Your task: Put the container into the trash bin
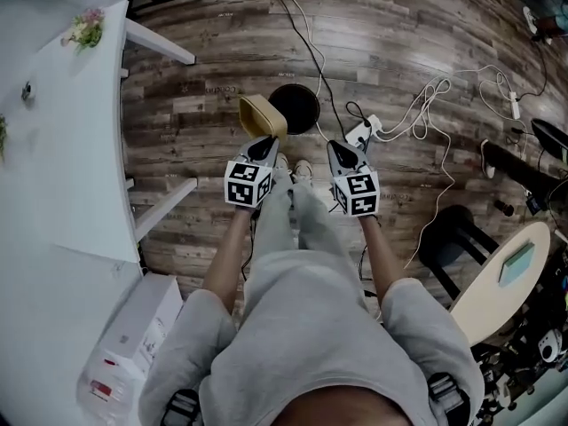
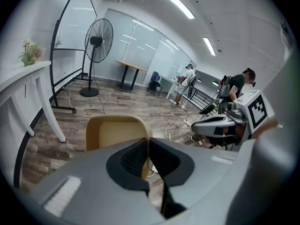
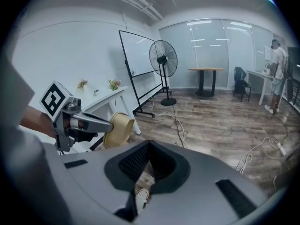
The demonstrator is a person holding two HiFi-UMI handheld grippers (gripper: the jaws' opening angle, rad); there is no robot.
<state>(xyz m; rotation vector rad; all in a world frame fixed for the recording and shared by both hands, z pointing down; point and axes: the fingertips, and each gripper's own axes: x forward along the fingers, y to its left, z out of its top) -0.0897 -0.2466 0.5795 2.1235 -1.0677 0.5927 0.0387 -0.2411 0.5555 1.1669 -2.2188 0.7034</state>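
The left gripper (image 1: 264,143), clamped on the container (image 1: 259,114) rim, should centre it over the trash bin (image 1: 300,106) just beyond its fingertips before opening; the right gripper (image 1: 341,152) is shut, empty.

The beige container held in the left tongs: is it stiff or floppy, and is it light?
Probably stiff: the container holds its shape though the left tongs pinch only one wall. Likely light, since that edge grip carries it. It looks open and empty, so it may tip easily.
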